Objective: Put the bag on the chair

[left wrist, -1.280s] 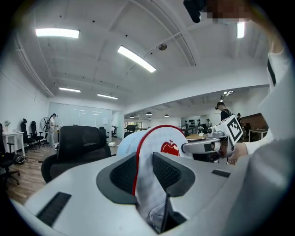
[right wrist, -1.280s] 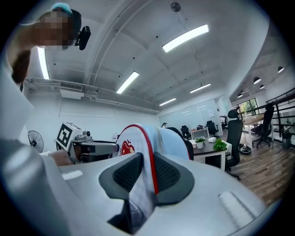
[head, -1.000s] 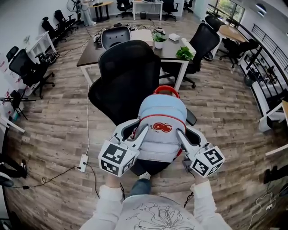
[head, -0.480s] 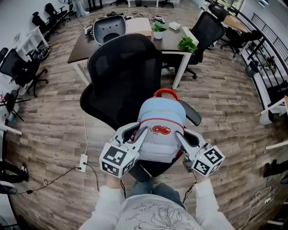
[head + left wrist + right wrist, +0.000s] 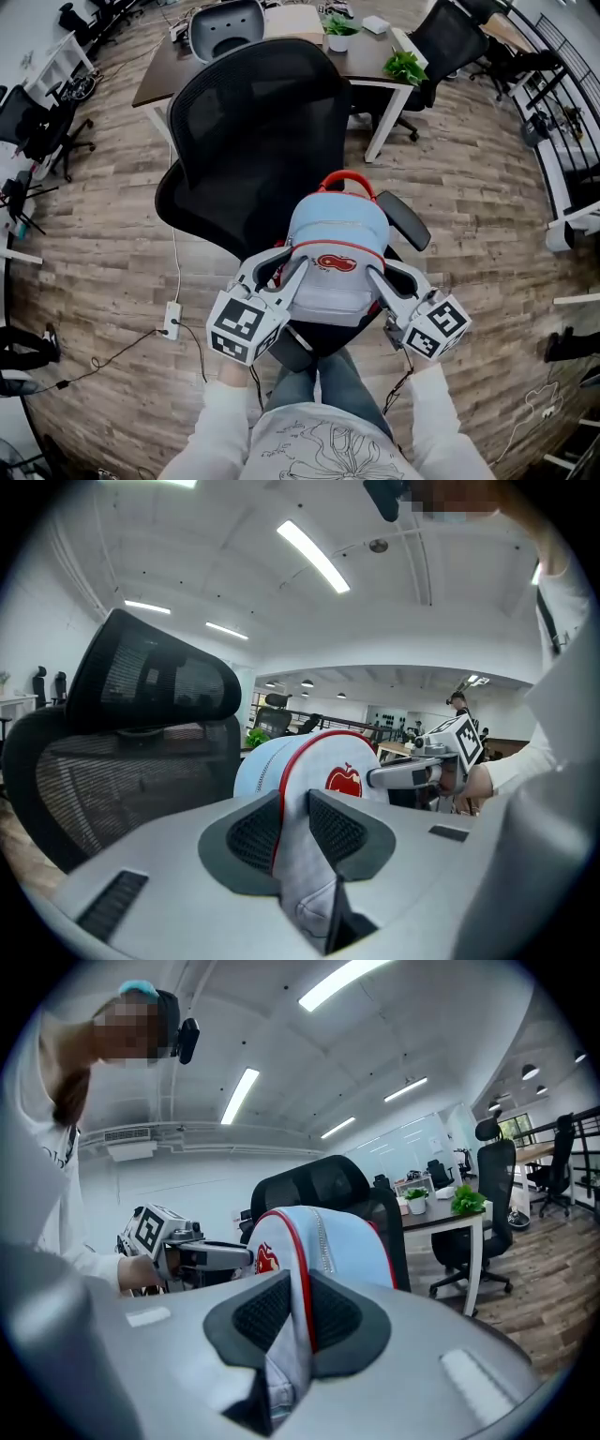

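A light blue backpack (image 5: 336,246) with red trim, a red top handle and a red apple logo stands upright over the seat of a black mesh office chair (image 5: 262,131). My left gripper (image 5: 287,270) is shut on the fabric at the bag's left side. My right gripper (image 5: 377,277) is shut on its right side. In the left gripper view the pads (image 5: 255,829) pinch a red-trimmed fold of the bag (image 5: 314,761), with the chair back (image 5: 141,714) behind. The right gripper view shows the same pinch (image 5: 302,1314) on the bag (image 5: 347,1241). The bag hides the seat beneath it.
The chair's right armrest (image 5: 405,219) juts out beside the bag. Behind the chair stands a dark desk (image 5: 281,58) with potted plants (image 5: 405,66). A white power strip (image 5: 172,330) and cables lie on the wooden floor at the left. More office chairs ring the room.
Both grippers have carried the bag forward toward the chair back, and it now stands over the seat. The chair has grown larger and nearer in the head view.
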